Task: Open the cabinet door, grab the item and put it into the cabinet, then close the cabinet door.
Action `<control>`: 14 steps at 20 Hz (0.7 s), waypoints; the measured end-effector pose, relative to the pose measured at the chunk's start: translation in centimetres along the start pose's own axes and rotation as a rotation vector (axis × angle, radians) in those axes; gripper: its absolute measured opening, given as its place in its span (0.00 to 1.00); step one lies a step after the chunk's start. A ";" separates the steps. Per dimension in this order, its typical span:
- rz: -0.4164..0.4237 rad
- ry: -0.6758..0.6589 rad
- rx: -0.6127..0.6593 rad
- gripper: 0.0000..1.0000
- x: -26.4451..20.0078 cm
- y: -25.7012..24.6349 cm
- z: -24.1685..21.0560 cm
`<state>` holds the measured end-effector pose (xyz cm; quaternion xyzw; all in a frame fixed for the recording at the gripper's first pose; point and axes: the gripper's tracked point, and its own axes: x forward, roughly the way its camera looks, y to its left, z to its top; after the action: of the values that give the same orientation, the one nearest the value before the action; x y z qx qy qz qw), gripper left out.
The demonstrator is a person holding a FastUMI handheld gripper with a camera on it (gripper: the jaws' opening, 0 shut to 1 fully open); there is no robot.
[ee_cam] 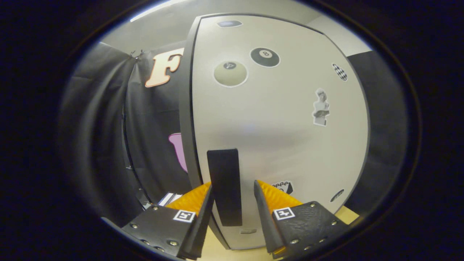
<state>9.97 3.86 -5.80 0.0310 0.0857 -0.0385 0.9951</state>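
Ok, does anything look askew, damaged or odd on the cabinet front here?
Nothing stands out. The cabinet door looks flush and unmarked, with stickers scattered over it. Its dark handle hangs straight between the open gripper fingers, which do not press on it.

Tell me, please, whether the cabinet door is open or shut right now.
Shut, as far as visible: the cabinet door sits flat in its dark frame. The open gripper straddles the black handle, its fingers not yet pressing it.
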 end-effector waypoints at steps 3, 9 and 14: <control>0.003 -0.005 -0.012 0.46 -0.6 0.9 -0.2; 0.002 0.014 0.003 0.15 -1.0 0.9 -0.4; -0.004 0.006 -0.022 0.14 -3.7 0.3 -0.2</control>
<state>6.33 4.49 -5.30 0.0200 0.0893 -0.0397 0.9950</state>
